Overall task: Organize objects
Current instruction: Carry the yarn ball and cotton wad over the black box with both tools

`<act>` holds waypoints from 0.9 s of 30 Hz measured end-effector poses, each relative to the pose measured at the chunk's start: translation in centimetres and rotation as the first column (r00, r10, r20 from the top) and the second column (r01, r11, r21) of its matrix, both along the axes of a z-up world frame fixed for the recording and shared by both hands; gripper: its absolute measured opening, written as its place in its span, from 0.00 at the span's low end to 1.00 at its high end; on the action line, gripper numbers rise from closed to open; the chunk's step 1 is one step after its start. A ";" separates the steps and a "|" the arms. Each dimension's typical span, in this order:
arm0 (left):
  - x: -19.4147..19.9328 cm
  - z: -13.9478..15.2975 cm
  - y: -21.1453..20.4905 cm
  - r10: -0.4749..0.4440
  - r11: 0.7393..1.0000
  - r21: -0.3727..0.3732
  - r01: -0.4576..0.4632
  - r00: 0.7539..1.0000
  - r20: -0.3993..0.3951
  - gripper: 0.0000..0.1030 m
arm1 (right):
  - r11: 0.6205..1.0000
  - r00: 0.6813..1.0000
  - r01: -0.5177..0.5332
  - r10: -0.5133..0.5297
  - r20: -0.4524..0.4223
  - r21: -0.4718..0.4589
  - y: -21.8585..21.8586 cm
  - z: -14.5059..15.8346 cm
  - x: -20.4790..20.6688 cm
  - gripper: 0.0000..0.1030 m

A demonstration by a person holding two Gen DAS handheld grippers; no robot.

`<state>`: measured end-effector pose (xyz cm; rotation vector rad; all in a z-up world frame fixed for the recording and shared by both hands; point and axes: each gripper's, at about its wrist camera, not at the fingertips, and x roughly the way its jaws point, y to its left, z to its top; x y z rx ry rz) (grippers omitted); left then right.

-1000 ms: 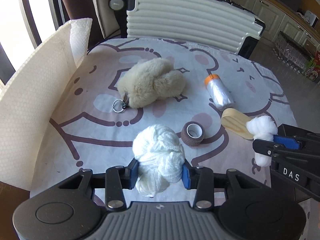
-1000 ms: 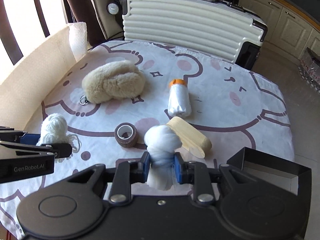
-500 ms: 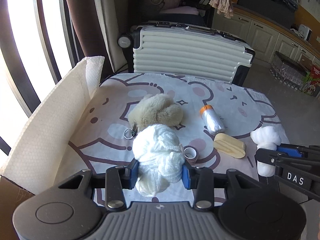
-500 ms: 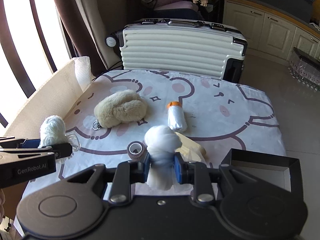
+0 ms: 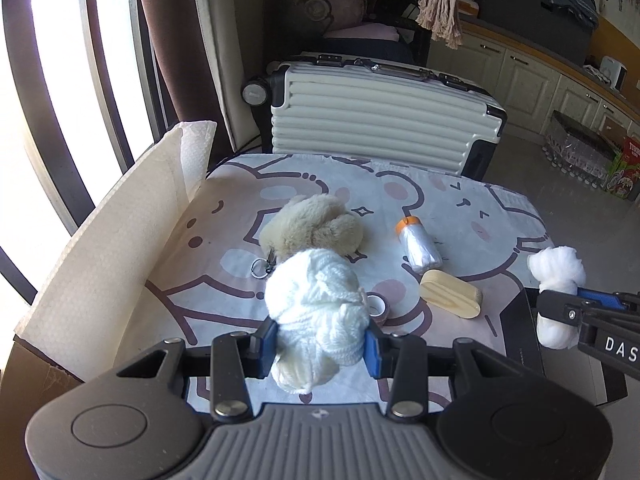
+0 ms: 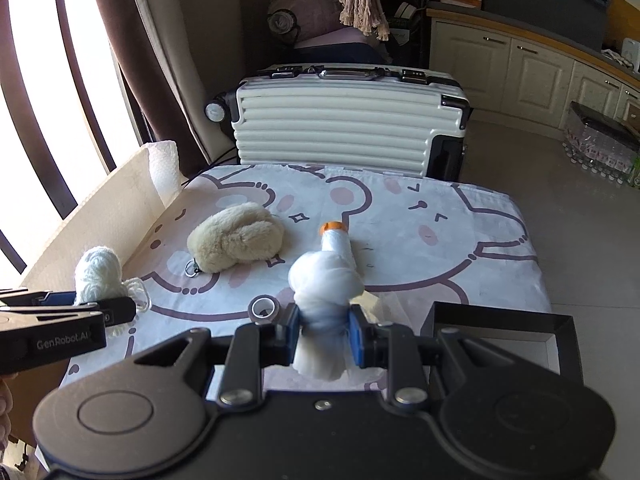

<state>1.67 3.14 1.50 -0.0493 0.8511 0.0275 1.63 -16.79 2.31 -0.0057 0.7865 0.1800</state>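
Observation:
My left gripper (image 5: pixel 319 346) is shut on a white yarn ball (image 5: pixel 316 300), held above the near edge of the bear-print table (image 5: pixel 224 288). My right gripper (image 6: pixel 324 338) is shut on a white cotton wad (image 6: pixel 324 284), also held above the table, beside the black box (image 6: pixel 500 332). Each shows in the other's view: the yarn ball (image 6: pixel 98 274) at the left, the cotton wad (image 5: pixel 556 276) at the right. On the table lie a beige plush toy (image 5: pixel 312 228), a silver bottle with orange cap (image 5: pixel 418 244), a tan wooden block (image 5: pixel 450 294) and a brown tape roll (image 6: pixel 264 309).
A cardboard wall lined with white paper (image 5: pixel 116 236) stands along the table's left side. A white ribbed suitcase (image 5: pixel 380 116) stands behind the table. Cabinets (image 6: pixel 532 76) and bare floor (image 6: pixel 580 216) lie to the right.
Both grippers have lifted up and pulled back from the table with their loads still held. The table objects now look smaller and farther away.

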 end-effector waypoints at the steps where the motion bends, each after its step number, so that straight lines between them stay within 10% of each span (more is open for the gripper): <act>1: 0.0 0.0 -0.2 -0.001 1.000 -0.001 0.001 1.000 -0.001 0.42 | 1.000 1.000 0.000 0.000 0.003 0.001 -0.2 0.1 -0.1 0.26; 27: 0.5 -0.6 -10.8 -0.180 0.984 -0.020 0.179 0.984 -0.018 0.42 | 0.980 0.981 0.194 -0.195 -0.005 -0.033 -10.6 0.1 -2.5 0.26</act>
